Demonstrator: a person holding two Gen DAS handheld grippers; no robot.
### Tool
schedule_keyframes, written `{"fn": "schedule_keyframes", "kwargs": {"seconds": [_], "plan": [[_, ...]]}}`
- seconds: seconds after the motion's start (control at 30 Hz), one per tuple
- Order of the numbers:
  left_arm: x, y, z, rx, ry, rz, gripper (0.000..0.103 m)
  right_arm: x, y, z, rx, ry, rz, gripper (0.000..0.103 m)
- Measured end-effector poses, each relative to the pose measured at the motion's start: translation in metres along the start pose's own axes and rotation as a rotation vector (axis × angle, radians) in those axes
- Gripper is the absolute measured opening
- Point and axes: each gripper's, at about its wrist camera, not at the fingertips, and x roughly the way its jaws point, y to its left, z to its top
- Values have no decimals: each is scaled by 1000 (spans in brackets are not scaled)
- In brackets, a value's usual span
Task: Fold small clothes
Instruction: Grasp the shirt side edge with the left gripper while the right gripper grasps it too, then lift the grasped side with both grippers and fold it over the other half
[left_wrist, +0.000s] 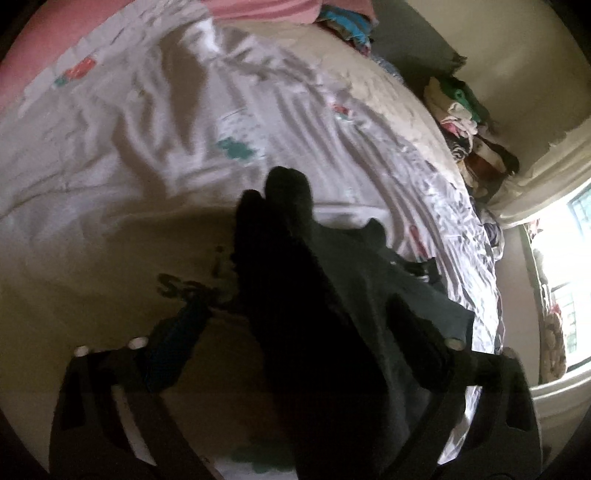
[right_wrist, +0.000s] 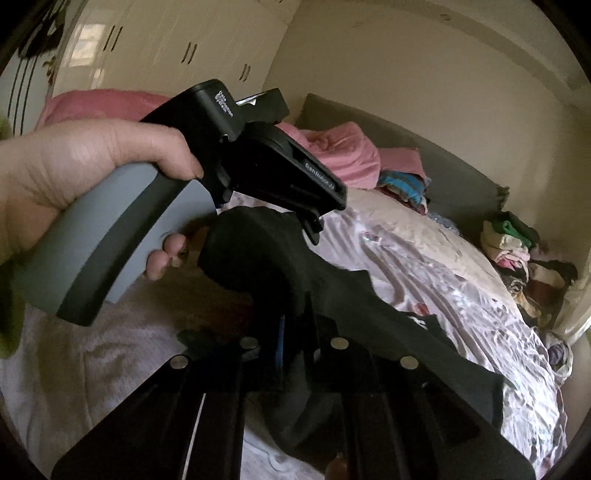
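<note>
A black garment (left_wrist: 325, 295) hangs above the white bedsheet (left_wrist: 147, 147) and fills the lower middle of the left wrist view. My left gripper (left_wrist: 295, 343) has its fingers spread wide, with the garment draped between them. In the right wrist view the same black garment (right_wrist: 295, 269) runs from the other handheld gripper (right_wrist: 321, 225) down into my right gripper (right_wrist: 295, 354), whose fingers are close together on the cloth. A hand (right_wrist: 85, 162) holds the left gripper's grey handle.
The bed carries a crumpled white sheet (right_wrist: 424, 288) with small prints. Pink bedding (right_wrist: 343, 158) and a colourful clothes pile (right_wrist: 402, 188) lie by the grey headboard (right_wrist: 436, 155). Another clothes heap (left_wrist: 469, 133) sits at the bed's far edge. A bright window (left_wrist: 569, 273) is on the right.
</note>
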Motion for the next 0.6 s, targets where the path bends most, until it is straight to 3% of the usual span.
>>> {"fn": "schedule_keyframes", "kwargs": {"seconds": [0.03,0.13,0.2,0.6], "plan": [[-1,-6,-1,7,-4,-3,51,-4,-4,-1,10,-8,-5,7],[-5,-26,-8,31,-17,-41,30,-13,-17,-7,43,-23,-22,7],[-12,-43,-12,81,-48,-32,24,-20,-27,-11,73,-31,-37,6],[-37,-120,-31,226,-134,-47,19,-66,-70,-30,216,-97,-88,6]]}}
